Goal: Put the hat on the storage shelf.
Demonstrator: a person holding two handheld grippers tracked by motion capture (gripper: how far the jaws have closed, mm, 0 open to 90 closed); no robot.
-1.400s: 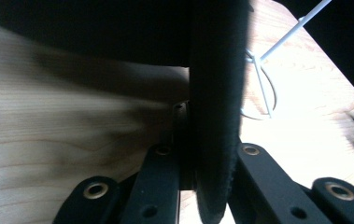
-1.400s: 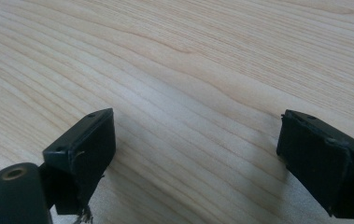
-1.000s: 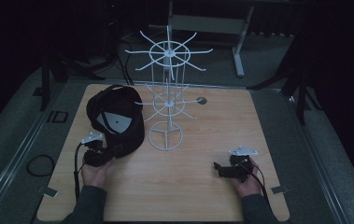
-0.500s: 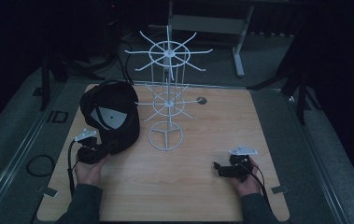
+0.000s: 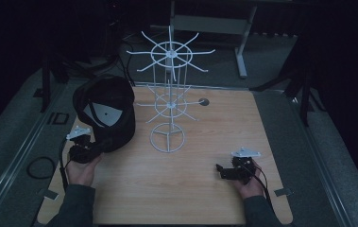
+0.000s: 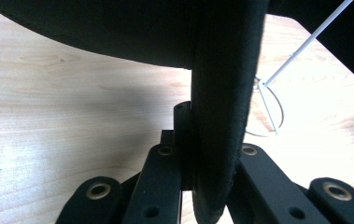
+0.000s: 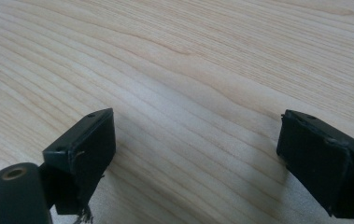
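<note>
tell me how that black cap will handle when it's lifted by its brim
The black cap probably hangs steady: the left tool clamps its brim, which looks thick and stiff between the jaws. Its cloth crown likely sags or swings, being soft fabric. It seems light, since one tool holds it at the edge.

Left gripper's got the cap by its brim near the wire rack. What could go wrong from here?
1. The left gripper pinches only the edge of the black cap, so it may slip or swing.
2. The cap hangs close to the white wire rack; it could snag an arm or tip the rack.
</note>
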